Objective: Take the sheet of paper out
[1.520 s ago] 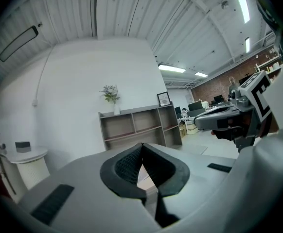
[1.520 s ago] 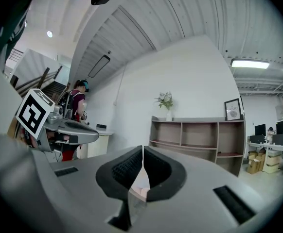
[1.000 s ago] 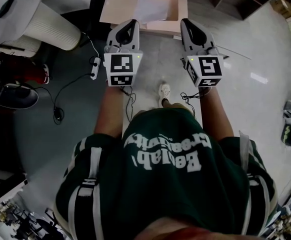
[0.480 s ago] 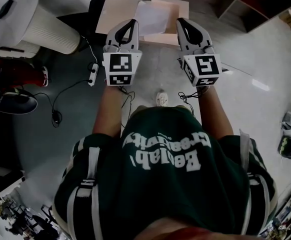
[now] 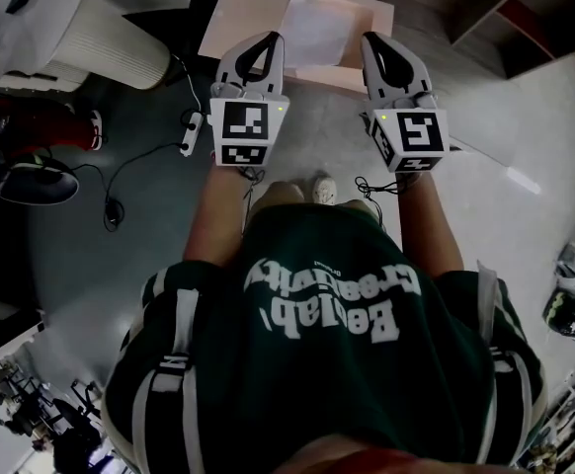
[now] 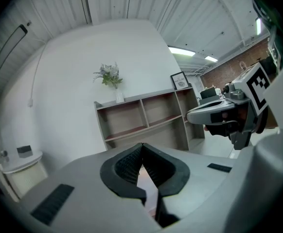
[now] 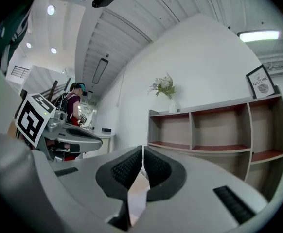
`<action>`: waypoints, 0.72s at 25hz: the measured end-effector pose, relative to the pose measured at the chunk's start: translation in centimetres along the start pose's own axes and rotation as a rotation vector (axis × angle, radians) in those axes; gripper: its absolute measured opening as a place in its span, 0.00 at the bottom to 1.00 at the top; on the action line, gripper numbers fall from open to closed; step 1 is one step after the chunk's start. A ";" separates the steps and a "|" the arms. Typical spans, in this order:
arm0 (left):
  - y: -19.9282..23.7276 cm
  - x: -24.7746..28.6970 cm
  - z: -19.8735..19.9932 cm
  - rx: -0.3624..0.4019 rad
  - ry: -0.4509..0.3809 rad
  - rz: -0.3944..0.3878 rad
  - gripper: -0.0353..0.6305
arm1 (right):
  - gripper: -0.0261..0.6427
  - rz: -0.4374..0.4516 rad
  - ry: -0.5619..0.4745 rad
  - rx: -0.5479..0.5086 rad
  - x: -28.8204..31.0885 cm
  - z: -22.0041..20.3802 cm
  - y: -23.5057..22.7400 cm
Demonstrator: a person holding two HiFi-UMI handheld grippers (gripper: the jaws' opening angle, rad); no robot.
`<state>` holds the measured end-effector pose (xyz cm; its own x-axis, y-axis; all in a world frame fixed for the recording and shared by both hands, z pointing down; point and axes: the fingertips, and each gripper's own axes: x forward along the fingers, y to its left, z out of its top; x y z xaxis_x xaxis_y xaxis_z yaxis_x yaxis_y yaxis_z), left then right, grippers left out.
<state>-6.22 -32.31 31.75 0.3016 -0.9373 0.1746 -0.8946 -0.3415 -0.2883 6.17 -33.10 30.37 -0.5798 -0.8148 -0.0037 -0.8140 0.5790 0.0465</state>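
Note:
A white sheet of paper (image 5: 315,30) lies in an open, shallow pink box (image 5: 365,20) on the floor ahead of me, its lid (image 5: 233,13) folded out to the left. My left gripper (image 5: 268,39) is held level over the box's near left edge, and its jaws are shut with nothing between them (image 6: 142,145). Over the near right edge is my right gripper (image 5: 378,39), whose pads also meet with nothing between them (image 7: 142,148). Neither gripper touches the paper. Each gripper view shows the other gripper off to one side.
A white ribbed cylinder appliance (image 5: 90,33) stands at the left, with a power strip and cables (image 5: 191,131) on the grey floor. A wooden shelf unit (image 5: 485,8) lines the wall beyond the box (image 7: 219,130). My shoe (image 5: 323,188) is below the grippers.
Both grippers have moved forward toward the box and now reach its near edge. Their jaws have stayed shut.

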 end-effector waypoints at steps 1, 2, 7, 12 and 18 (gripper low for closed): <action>0.1 0.1 -0.1 0.002 0.003 0.001 0.08 | 0.09 0.004 0.002 0.009 0.1 -0.1 0.0; 0.2 0.1 -0.1 0.002 0.005 0.001 0.08 | 0.09 0.006 0.003 0.016 0.3 -0.2 0.0; 0.1 1.1 -1.3 0.028 0.027 -0.016 0.08 | 0.09 0.004 0.014 0.029 1.0 -1.1 -0.4; 0.1 3.0 -2.8 0.052 0.049 -0.050 0.08 | 0.09 -0.008 0.042 0.033 2.2 -2.2 -1.3; 1.0 6.5 -5.2 0.082 0.094 -0.091 0.08 | 0.09 -0.029 0.065 0.046 5.5 -3.5 -2.7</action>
<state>-6.89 -38.42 37.45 0.3446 -0.8930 0.2896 -0.8337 -0.4329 -0.3427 5.29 -39.26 33.75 -0.5538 -0.8304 0.0609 -0.8319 0.5549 0.0015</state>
